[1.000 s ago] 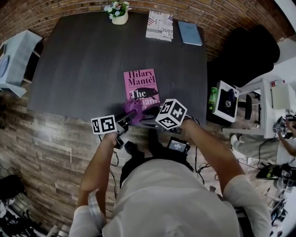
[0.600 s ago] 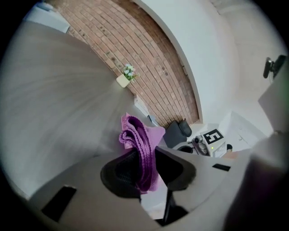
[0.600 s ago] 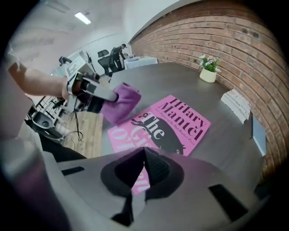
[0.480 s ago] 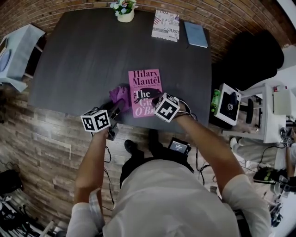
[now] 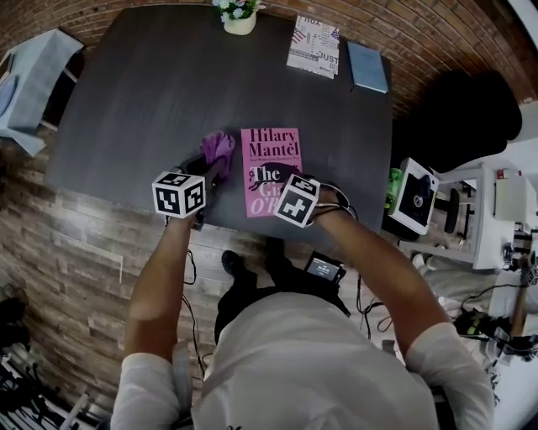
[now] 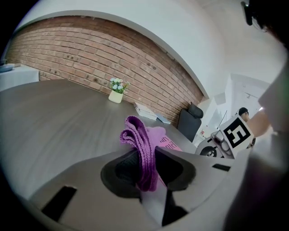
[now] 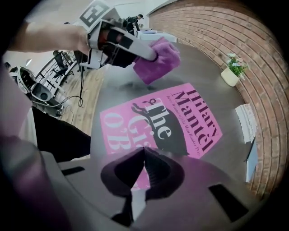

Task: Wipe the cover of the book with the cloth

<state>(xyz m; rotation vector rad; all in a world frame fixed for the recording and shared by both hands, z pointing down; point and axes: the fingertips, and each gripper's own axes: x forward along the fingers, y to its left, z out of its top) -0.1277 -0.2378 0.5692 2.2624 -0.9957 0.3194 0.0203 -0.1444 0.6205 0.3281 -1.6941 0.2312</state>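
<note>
A pink book lies cover up near the front edge of the dark table. My left gripper is shut on a folded purple cloth. It holds the cloth just left of the book, a little above the table. My right gripper points straight down over the book's near right part, jaws shut with nothing between them. In the head view its marker cube hides the tips. Whether they touch the cover I cannot tell.
At the table's far edge stand a small flower pot, a printed magazine and a blue book. A black chair is to the right, a light side table to the left. The person's body is at the near edge.
The left gripper has carried the cloth leftward, from over the book's near edge to beside the book. The right gripper has tipped down over the book's near right part.
</note>
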